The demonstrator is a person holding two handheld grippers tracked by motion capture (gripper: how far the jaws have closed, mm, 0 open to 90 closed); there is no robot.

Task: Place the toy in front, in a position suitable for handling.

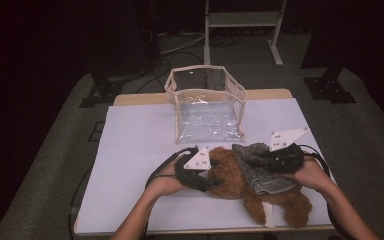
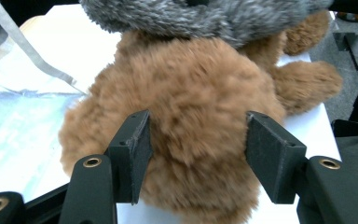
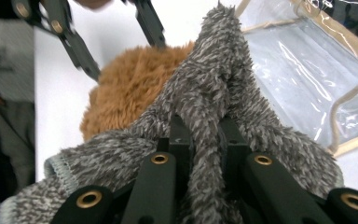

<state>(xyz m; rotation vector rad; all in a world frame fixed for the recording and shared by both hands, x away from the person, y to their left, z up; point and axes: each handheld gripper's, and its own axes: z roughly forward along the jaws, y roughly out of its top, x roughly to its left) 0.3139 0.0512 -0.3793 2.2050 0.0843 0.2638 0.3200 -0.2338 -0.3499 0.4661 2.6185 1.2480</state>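
High view shows the white table top with much bare surface to the left and toward its far edge, where a clear plastic bag with cream trim stands open; the near edge lies close under the brown teddy bear, whose legs reach almost to it on the right. The bear lies on its side at the near middle of the table, shaggy and tan, with a fuzzy grey garment draped over its middle. The left gripper sits at the bear's head; in the left gripper view its jaws stand partly open on either side of the round furry head, the pads at the fur but not visibly pressing. The right gripper is clamped on a fold of the grey garment, pulling it up into a ridge.
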